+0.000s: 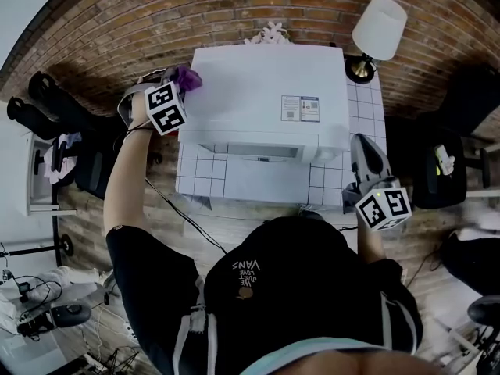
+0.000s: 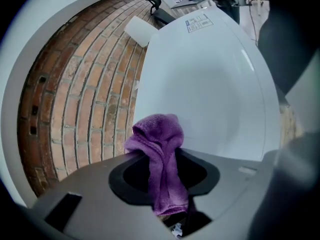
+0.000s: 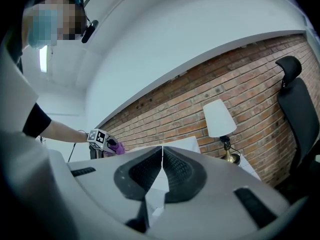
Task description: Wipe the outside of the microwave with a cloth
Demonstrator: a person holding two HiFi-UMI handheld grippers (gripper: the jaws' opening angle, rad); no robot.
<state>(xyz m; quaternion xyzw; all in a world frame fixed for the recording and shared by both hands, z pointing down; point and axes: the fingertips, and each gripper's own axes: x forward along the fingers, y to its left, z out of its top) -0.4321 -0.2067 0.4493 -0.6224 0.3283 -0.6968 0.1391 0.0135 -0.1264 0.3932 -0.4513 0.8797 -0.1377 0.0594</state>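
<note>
Our left gripper point(image 1: 176, 86), at the upper left of the head view, pinches a purple cloth point(image 1: 187, 76) between its jaws. In the left gripper view the cloth point(image 2: 160, 149) bunches up above the jaws and trails down between them. We see it at the upper-left corner of the white microwave point(image 1: 269, 92), whose top fills the centre of the frame. The microwave stands on a white tiled table point(image 1: 201, 176) against a brick wall point(image 1: 156, 14). At the lower right, our right gripper point(image 1: 369, 166) is just beside the microwave's near right corner, its jaws pressed together with nothing between them. A white-shaded lamp point(image 1: 380, 26) stands at the upper right.
</note>
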